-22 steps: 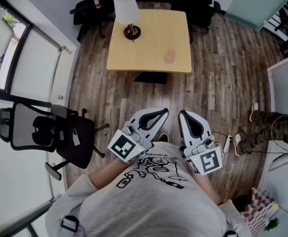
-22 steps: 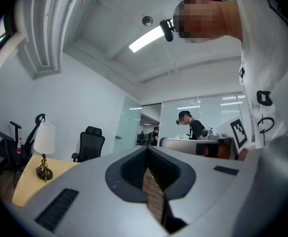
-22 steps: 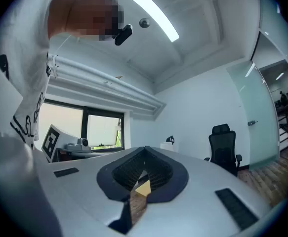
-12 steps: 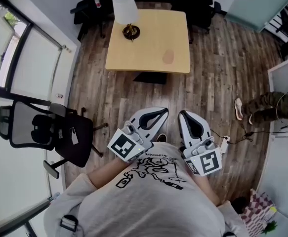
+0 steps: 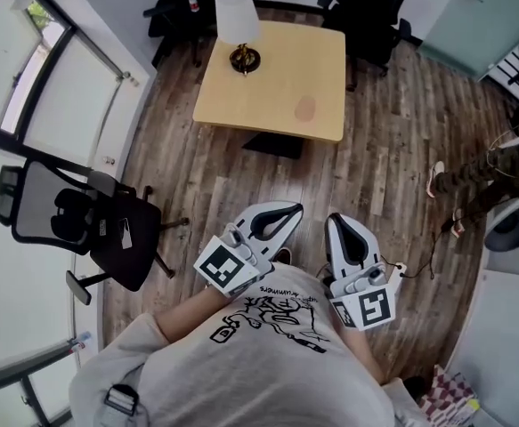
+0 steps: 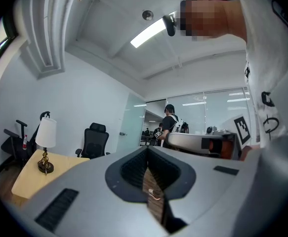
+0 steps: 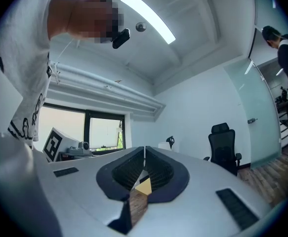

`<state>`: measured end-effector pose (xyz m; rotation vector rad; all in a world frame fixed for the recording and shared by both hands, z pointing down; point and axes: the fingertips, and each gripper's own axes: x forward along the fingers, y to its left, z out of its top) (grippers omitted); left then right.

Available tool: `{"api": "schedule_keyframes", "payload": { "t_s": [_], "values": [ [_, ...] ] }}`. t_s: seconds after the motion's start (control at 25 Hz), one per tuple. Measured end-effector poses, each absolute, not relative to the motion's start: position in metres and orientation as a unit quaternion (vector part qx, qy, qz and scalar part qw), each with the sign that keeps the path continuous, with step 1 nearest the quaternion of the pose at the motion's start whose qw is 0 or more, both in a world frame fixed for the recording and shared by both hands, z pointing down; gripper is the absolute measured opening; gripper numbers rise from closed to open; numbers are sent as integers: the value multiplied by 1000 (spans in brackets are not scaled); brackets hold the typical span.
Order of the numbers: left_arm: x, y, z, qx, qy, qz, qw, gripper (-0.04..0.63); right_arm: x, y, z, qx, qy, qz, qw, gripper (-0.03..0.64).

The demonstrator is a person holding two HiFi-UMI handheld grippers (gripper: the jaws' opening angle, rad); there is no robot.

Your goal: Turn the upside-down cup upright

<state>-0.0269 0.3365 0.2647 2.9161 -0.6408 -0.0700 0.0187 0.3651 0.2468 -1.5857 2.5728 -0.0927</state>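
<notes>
- Standing well back from the wooden table (image 5: 241, 105), you hold the left gripper (image 5: 295, 209) and the right gripper (image 5: 332, 218) level, side by side just in front of your chest.
- Both pairs of jaws are pressed together tip to tip. Each gripper view shows only a sliver of plank floor and table through the gap behind the tips, so neither gripper has hold of anything.
- The cup (image 5: 305, 108) looks to be the small pale pinkish shape on the right half of the table top. It stands well apart from the table lamp (image 5: 238, 20) at the far left corner. It is too small here to tell which way up it sits.
- My reading is that the task is at its very start: you are in the approach, and the cup has not been touched.
- Next you will need to walk up to the table's near edge until the cup is within reach.
- Then open one gripper's jaws wide enough to go round the cup's wall, and close on its side rather than on its top.
- Keep the other gripper clear of the lamp as you lift, roll the cup over and set it down on its base.
</notes>
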Motion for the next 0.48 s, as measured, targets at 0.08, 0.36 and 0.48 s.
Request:
{"api": "schedule_keyframes", "payload": {
  "t_s": [0.08,0.36,0.48],
  "values": [
    [-22,341,267,972,-220,-19,77,6,26,368,249,-521,850,-34,61,25],
    [-18,344,268,967,-239,-35,77,6,38,365,260,-514,854,-47,67,25],
    [-23,336,276,965,-247,-16,80,6,35,357,265,-508,857,-48,65,25]
  ]
}}
